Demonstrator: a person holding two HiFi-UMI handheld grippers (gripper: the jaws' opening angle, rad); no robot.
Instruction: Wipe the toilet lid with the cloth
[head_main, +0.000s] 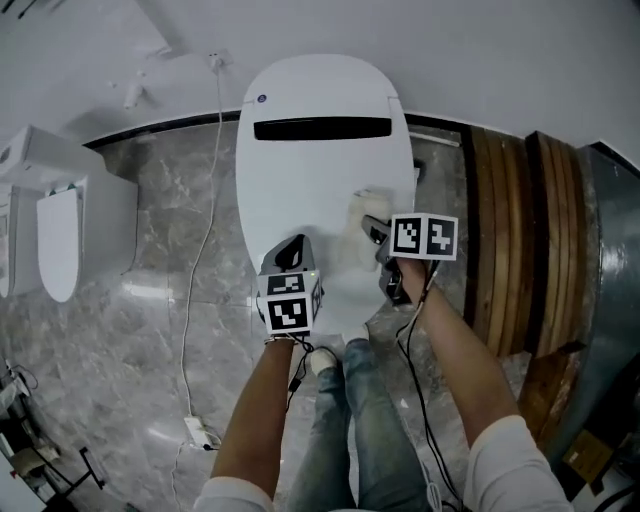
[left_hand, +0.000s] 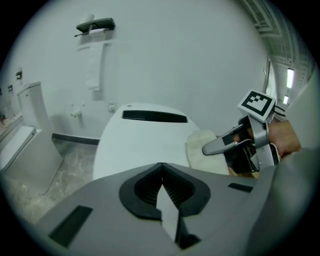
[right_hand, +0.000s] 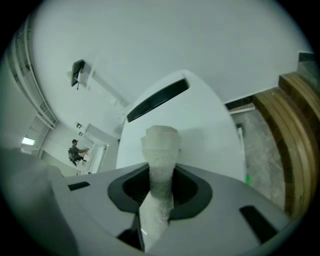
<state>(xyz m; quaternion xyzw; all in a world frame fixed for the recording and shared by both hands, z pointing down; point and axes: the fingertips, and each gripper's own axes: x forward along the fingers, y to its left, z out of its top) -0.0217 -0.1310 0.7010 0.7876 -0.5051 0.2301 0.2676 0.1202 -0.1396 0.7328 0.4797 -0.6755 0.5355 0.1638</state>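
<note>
The white toilet lid (head_main: 320, 170) lies closed in the middle of the head view, with a black slot near its back. A pale cloth (head_main: 358, 228) rests on the lid's right half, and my right gripper (head_main: 373, 230) is shut on it. In the right gripper view the cloth (right_hand: 160, 160) stands up between the jaws, its folded end over the lid (right_hand: 205, 115). My left gripper (head_main: 293, 250) hovers over the lid's front left part. Its jaws (left_hand: 161, 182) are shut with nothing between them. From there the cloth (left_hand: 199, 147) and the right gripper (left_hand: 207, 148) show on the right.
A second white toilet (head_main: 60, 240) stands at the left. A white cable (head_main: 200, 250) runs over the marble floor to a plug (head_main: 200, 432). Wooden boards (head_main: 510, 230) lean at the right. The person's legs (head_main: 350, 420) stand before the bowl. A paper holder (left_hand: 95, 25) hangs on the wall.
</note>
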